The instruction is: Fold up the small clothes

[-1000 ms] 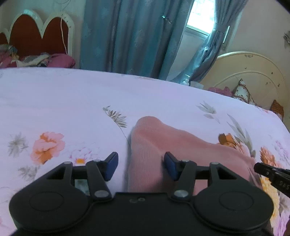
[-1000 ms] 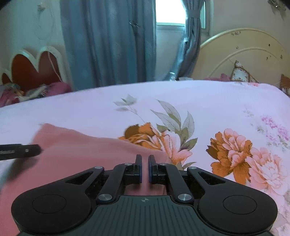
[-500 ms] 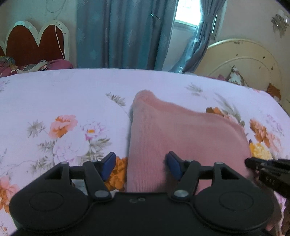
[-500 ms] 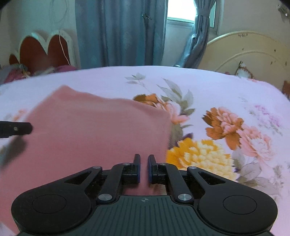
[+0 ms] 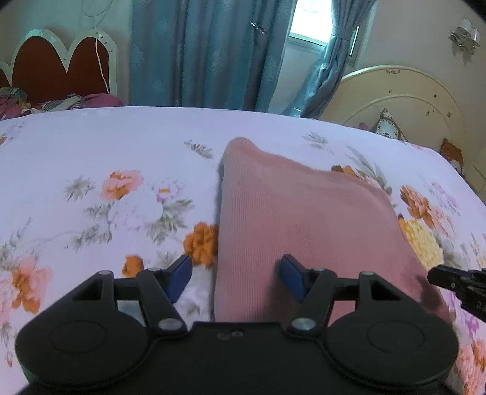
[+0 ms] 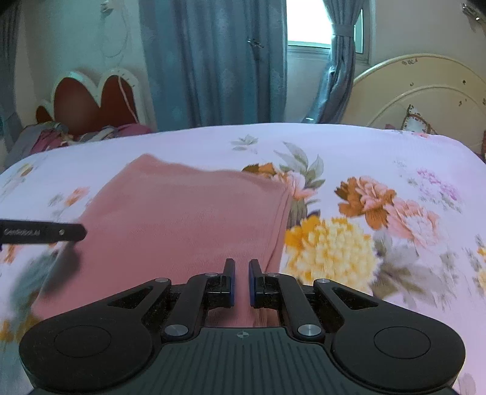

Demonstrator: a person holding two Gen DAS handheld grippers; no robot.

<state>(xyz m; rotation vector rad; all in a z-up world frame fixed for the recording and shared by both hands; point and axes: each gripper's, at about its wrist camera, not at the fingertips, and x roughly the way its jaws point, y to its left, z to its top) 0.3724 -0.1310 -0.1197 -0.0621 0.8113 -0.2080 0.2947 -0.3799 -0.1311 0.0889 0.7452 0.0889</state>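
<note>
A folded pink ribbed garment [image 5: 303,218] lies flat on the floral bedsheet [image 5: 106,158]; it also shows in the right wrist view [image 6: 182,218]. My left gripper [image 5: 235,278] is open, its jaws astride the garment's near left edge without clamping it. My right gripper [image 6: 241,279] has its jaws nearly closed with a narrow gap, over the garment's near right corner; I cannot tell whether cloth is pinched. The right gripper's tip shows at the right edge of the left wrist view [image 5: 455,282], and the left gripper's finger shows at the left of the right wrist view [image 6: 42,232].
The bed's far edge meets blue curtains [image 5: 212,51] and a window [image 6: 306,24]. A red heart-shaped headboard [image 5: 57,70] with piled bedding [image 6: 76,136] stands at the left. A cream headboard [image 5: 404,97] with a cushion [image 6: 417,120] stands at the right.
Both grippers have pulled back toward me and risen, so more of the garment and sheet shows. The garment now lies flatter. Jaw openings are unchanged.
</note>
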